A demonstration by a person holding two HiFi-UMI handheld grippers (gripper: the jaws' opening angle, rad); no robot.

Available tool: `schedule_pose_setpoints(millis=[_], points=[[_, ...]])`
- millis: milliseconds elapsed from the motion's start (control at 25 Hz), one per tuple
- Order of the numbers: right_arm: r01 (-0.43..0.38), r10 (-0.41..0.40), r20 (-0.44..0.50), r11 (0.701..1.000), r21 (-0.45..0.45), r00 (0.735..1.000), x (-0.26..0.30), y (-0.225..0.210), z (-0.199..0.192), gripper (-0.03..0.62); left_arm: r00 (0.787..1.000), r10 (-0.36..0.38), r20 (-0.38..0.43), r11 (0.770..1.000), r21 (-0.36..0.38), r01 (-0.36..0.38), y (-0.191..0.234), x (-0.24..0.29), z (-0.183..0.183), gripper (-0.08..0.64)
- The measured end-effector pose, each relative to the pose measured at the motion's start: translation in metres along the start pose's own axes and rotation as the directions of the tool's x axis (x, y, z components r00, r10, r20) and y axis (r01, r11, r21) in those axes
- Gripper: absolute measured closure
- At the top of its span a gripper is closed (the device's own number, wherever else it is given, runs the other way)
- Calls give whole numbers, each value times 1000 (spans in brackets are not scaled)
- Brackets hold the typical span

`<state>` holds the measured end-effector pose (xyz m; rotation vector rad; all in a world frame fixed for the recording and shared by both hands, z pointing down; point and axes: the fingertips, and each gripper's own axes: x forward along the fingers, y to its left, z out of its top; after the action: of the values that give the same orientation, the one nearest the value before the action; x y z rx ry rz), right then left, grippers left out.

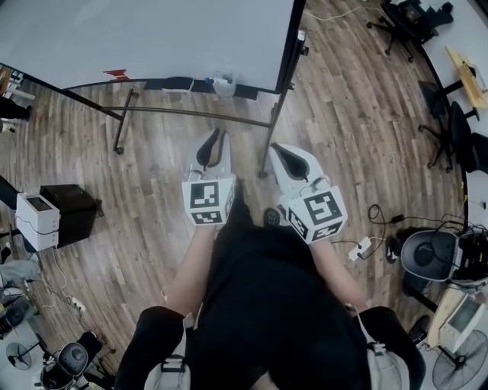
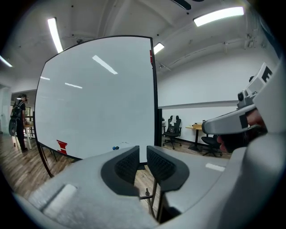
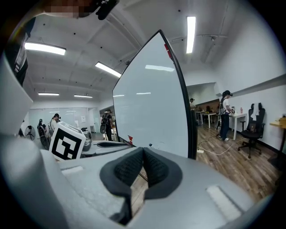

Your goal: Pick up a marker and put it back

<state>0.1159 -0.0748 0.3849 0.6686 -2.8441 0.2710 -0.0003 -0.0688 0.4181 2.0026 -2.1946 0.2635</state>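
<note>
Looking steeply down on wood floor [image 1: 152, 152]. Whiteboard [image 1: 152, 38] on metal stand along top. Left gripper [image 1: 216, 137] and right gripper [image 1: 274, 148] side by side just below whiteboard, tips toward it. Red thing [image 1: 117, 75] and black eraser [image 1: 179, 82] on whiteboard's bottom ledge. Black box [image 1: 72, 213] well below whiteboard's left end. Office chairs [image 1: 412, 19] right of whiteboard.

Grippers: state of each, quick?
Left gripper: jaws slightly apart, nothing between them.
Right gripper: jaws shut together, holding nothing.
</note>
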Motion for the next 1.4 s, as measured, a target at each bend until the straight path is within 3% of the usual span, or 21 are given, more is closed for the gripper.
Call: schedule_pose_setpoints(millis=[400, 600, 960, 1200, 1400], points=[[-100, 99, -18, 994, -34, 995, -66, 13, -22, 591, 999, 38, 28, 998, -49, -36, -72, -70, -3, 531], [-170, 170, 27, 985, 13, 985, -76, 23, -20, 591, 998, 47, 37, 997, -62, -44, -85, -89, -4, 540], [-216, 217, 50, 976, -20, 975, -76, 36, -14, 591, 998, 38, 53, 997, -65, -34, -89, -111, 8, 548], [-246, 249, 21, 964, -98, 968, -65, 53, -13, 591, 998, 43, 53, 996, -79, -39, -75, -117, 10, 549], [-246, 248, 15, 965, -92, 969, -60, 60, -11, 591, 998, 27, 65, 997, -68, -22, -72, -119, 16, 549]])
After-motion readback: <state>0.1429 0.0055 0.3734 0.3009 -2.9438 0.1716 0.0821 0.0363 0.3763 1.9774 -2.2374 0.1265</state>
